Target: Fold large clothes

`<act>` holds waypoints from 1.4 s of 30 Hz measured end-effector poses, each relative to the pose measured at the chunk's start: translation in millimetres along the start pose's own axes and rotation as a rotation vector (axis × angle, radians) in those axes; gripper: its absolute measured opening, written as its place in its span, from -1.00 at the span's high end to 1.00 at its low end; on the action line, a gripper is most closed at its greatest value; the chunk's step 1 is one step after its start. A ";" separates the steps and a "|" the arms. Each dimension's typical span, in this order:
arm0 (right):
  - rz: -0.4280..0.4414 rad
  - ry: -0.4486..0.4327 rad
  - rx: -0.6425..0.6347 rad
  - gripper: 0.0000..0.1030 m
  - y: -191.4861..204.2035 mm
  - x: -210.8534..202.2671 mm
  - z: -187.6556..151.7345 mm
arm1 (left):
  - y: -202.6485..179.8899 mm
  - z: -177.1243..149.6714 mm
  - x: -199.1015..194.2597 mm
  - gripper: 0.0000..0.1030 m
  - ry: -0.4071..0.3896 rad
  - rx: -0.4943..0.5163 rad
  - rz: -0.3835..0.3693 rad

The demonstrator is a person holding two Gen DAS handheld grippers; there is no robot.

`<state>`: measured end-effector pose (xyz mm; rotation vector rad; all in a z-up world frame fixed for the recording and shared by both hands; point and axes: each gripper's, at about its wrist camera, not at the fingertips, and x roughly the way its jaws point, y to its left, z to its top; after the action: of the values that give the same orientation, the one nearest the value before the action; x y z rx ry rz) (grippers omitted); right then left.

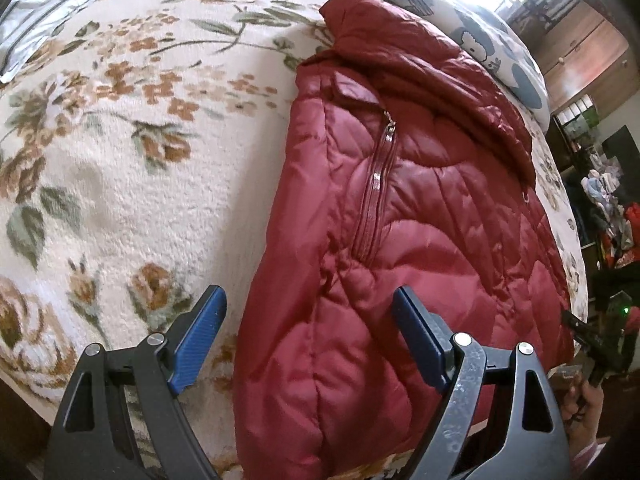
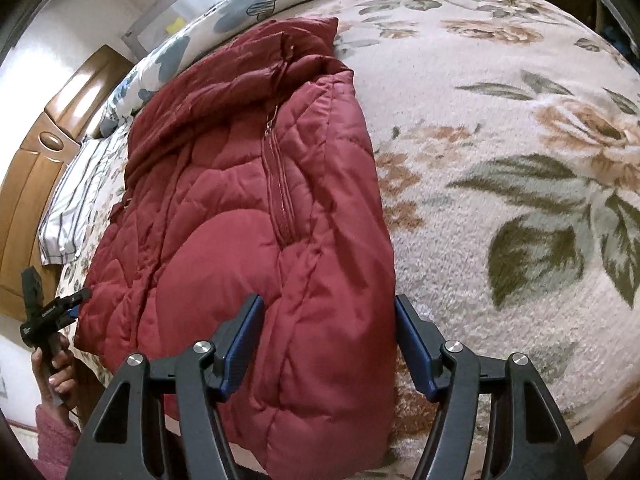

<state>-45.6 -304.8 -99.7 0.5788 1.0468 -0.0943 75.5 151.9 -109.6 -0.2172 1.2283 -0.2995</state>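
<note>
A dark red quilted jacket lies folded lengthwise on a floral blanket, zipper pocket facing up. In the left wrist view my left gripper hovers open over the jacket's near left edge, one finger over the blanket and the other over the fabric. In the right wrist view the same jacket runs away from me, and my right gripper stands open astride its near right part. Neither gripper's pads visibly press on the cloth. Each gripper also shows small at the other view's edge, held by a hand: right gripper, left gripper.
A pillow with blue cartoon print lies beyond the jacket's collar. A striped pillow and a wooden headboard are at the bed's left end. Clutter stands past the bed edge. The blanket spreads wide to the right.
</note>
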 end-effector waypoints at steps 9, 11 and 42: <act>0.032 0.021 0.020 -0.30 -5.1 2.6 -8.0 | 3.5 -17.4 4.5 -0.67 0.038 0.000 -0.052; 0.048 0.024 0.032 -0.30 -7.8 3.8 -10.5 | 2.5 -20.4 4.7 -0.67 0.041 0.001 -0.059; 0.210 0.030 -0.037 0.53 -4.2 -12.3 -31.7 | -32.1 -43.0 -24.3 0.68 0.001 0.184 -0.112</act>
<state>-78.3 -295.1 -102.7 0.6543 1.0086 0.1183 23.9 130.0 -91.6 -0.1273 1.1840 -0.5076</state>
